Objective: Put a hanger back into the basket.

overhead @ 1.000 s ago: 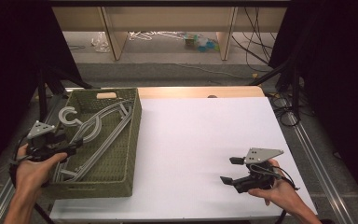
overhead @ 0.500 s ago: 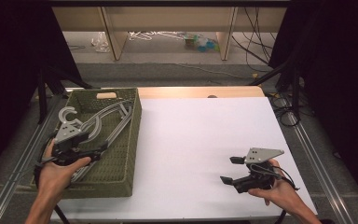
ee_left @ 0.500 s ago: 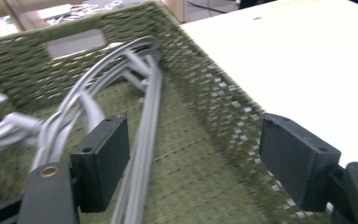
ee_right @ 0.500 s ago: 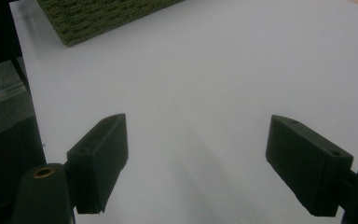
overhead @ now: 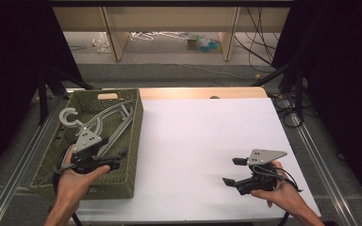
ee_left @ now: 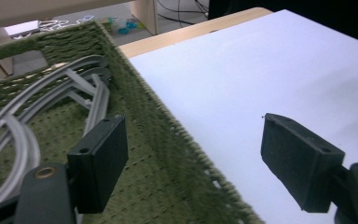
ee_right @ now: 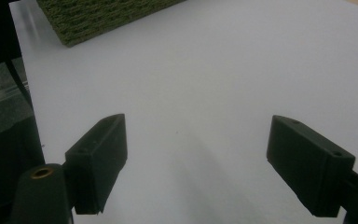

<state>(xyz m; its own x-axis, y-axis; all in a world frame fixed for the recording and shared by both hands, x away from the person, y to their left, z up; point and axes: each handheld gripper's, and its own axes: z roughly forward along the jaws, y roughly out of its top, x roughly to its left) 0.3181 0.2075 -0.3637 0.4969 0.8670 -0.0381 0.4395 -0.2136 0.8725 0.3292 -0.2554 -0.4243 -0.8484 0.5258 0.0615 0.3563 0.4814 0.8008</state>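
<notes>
Holding grey hangers (overhead: 108,123), the green woven basket (overhead: 134,141) sits at the white surface's (overhead: 207,136) left edge; left gripper (overhead: 104,162) hovers over the basket's near right wall, jaws wide, empty; right gripper (overhead: 232,172) low over bare surface, jaws wide; floor clutter beyond.

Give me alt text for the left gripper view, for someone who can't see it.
The left claw is open, its two black jaws straddling the right wall of a green woven basket. Grey plastic hangers lie inside the basket on the left, and a bare white tabletop stretches away on the right.
</notes>
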